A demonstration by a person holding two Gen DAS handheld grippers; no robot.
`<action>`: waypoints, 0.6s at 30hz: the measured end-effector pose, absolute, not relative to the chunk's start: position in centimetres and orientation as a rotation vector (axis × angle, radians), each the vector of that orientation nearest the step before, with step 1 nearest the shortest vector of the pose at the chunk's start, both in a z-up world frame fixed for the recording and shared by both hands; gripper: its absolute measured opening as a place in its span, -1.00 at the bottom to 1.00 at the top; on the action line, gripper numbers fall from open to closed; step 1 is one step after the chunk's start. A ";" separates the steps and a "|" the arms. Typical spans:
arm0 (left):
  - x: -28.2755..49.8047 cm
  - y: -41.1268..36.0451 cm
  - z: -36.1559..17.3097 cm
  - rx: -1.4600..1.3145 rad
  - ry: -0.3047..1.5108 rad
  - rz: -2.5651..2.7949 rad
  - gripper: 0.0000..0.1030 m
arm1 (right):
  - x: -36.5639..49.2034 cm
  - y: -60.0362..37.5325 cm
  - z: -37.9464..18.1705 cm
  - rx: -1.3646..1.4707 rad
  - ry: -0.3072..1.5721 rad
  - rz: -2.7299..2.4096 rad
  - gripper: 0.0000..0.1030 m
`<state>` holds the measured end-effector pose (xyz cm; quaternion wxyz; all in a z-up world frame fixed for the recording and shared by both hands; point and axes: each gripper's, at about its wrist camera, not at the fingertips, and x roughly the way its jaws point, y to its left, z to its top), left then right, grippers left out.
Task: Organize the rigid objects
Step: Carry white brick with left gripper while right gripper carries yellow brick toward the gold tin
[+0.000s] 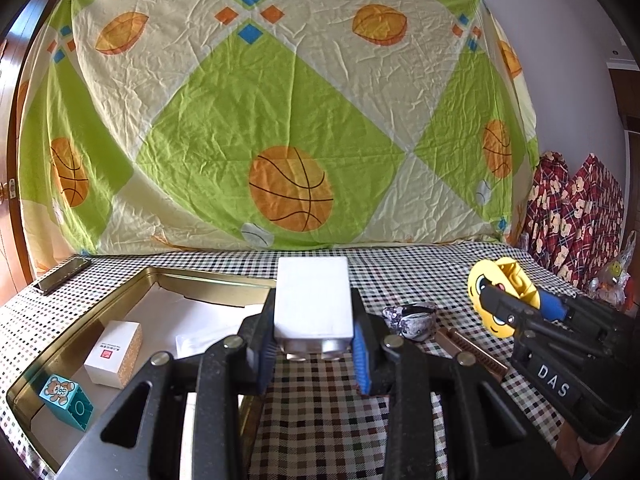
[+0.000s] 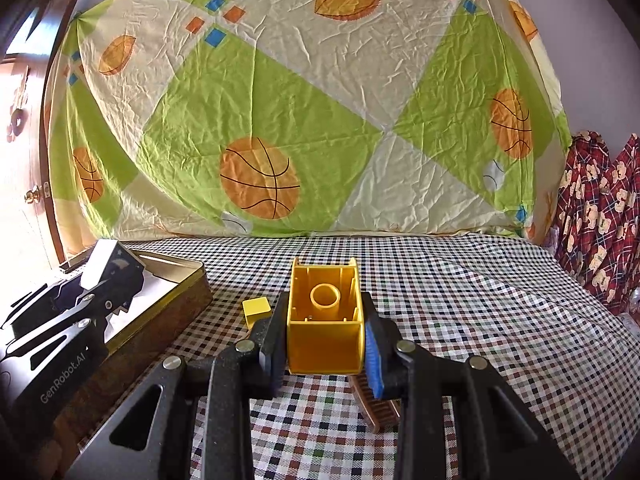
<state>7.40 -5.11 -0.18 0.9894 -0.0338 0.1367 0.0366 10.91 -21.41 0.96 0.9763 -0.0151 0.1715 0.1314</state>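
My left gripper (image 1: 313, 322) is shut on a white box (image 1: 312, 300) with a silvery underside, held just right of the gold tin tray (image 1: 208, 278). In the tray lie a white box with a red label (image 1: 114, 354) and a blue teddy-bear block (image 1: 66, 398). My right gripper (image 2: 325, 334) is shut on a hollow yellow block (image 2: 324, 320), open side up, above the checked cloth. In the left wrist view that right gripper (image 1: 516, 298) and the yellow block (image 1: 492, 280) show at the right. The right wrist view shows the left gripper (image 2: 108, 286) over the tray (image 2: 188, 268).
A small yellow cube (image 2: 256, 310) sits on the checked tablecloth (image 2: 440, 300) beside the tray. A brown comb (image 1: 472, 350) and a patterned crumpled item (image 1: 412, 320) lie between the grippers. A phone (image 1: 62, 276) rests at the far left. A ball-print sheet (image 1: 280, 120) hangs behind.
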 end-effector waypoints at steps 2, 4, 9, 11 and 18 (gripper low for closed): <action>7.3 -5.1 -0.2 -0.067 0.273 0.072 -0.41 | 10.9 -21.3 0.9 -0.029 0.347 0.268 -0.34; 7.1 -4.9 -0.2 -0.071 0.269 0.075 -0.41 | 10.8 -21.2 0.9 -0.029 0.346 0.267 -0.34; 6.8 -4.5 -0.2 -0.080 0.262 0.082 -0.41 | 10.6 -21.2 1.0 -0.020 0.343 0.275 -0.34; 6.6 -4.3 -0.2 -0.084 0.259 0.085 -0.41 | 10.5 -21.0 1.0 -0.021 0.342 0.283 -0.34; 6.3 -3.8 -0.2 -0.098 0.258 0.087 -0.41 | 10.2 -20.3 0.9 -0.022 0.340 0.306 -0.34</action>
